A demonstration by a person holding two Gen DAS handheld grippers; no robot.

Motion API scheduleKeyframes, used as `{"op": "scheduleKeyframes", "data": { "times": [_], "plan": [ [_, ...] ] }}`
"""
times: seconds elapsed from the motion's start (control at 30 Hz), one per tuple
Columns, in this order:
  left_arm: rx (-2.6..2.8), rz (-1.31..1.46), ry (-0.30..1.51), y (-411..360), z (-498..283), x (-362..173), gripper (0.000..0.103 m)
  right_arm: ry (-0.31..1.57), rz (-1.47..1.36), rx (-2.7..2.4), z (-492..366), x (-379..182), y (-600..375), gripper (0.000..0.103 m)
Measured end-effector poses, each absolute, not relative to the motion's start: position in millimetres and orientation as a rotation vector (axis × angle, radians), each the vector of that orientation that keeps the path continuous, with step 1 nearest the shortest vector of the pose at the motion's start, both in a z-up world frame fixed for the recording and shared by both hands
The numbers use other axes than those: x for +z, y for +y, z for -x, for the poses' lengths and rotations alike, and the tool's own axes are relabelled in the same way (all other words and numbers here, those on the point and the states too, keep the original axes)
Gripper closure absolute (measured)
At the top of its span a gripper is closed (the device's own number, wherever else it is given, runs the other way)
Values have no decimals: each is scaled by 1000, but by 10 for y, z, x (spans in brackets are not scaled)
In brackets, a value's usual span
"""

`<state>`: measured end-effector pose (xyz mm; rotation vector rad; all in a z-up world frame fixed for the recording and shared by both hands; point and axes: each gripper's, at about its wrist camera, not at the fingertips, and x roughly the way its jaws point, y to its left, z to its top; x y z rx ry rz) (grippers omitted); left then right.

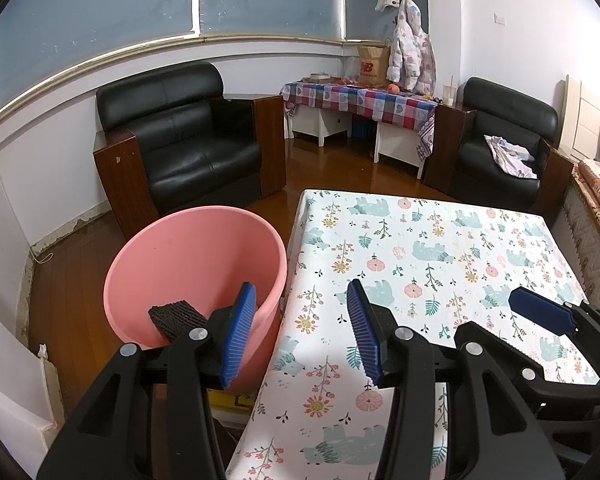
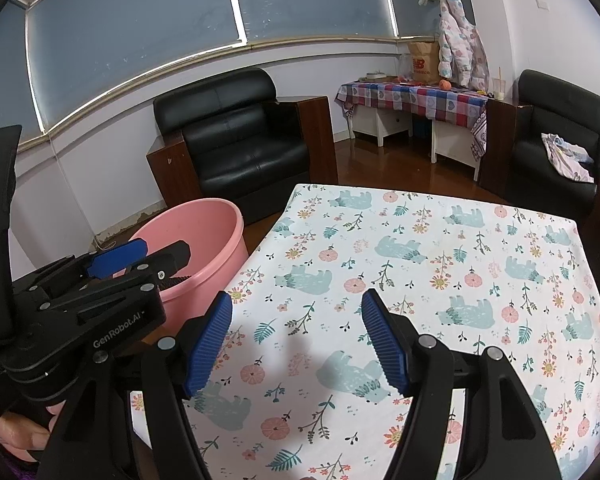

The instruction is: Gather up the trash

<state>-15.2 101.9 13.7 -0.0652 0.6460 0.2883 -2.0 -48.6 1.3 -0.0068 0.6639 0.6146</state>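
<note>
A pink bin [image 1: 188,256] stands on the floor left of the table; it also shows in the right wrist view [image 2: 204,240]. A dark brown ridged piece of trash [image 1: 176,318] lies inside it. My left gripper [image 1: 300,332] is open and empty, over the gap between the bin's rim and the table's left edge. My right gripper [image 2: 296,340] is open and empty, above the table near its front. Its blue fingertip [image 1: 540,312] shows at the right in the left wrist view. The left gripper's body [image 2: 100,304] shows at the left in the right wrist view.
The table wears a floral bear-print cloth [image 1: 440,264]. A black armchair [image 1: 180,136] stands behind the bin, another [image 1: 500,140] at the far right with cloth on its seat. A side table with a checked cloth [image 1: 360,100] stands by the back wall.
</note>
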Motion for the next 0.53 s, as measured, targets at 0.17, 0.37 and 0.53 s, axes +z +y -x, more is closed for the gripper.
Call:
{"op": "scheduleKeyframes", "data": {
  "times": [0.17, 0.37, 0.53],
  "plan": [
    [288, 62, 646, 1016, 138, 122, 55, 666, 3, 613, -7, 0, -496, 37],
    [285, 55, 649, 1008, 90, 95, 55, 674, -9, 609, -33, -40, -533, 37],
    [275, 65, 664, 1015, 56, 75, 55, 684, -18, 607, -59, -58, -549, 37]
  ]
}}
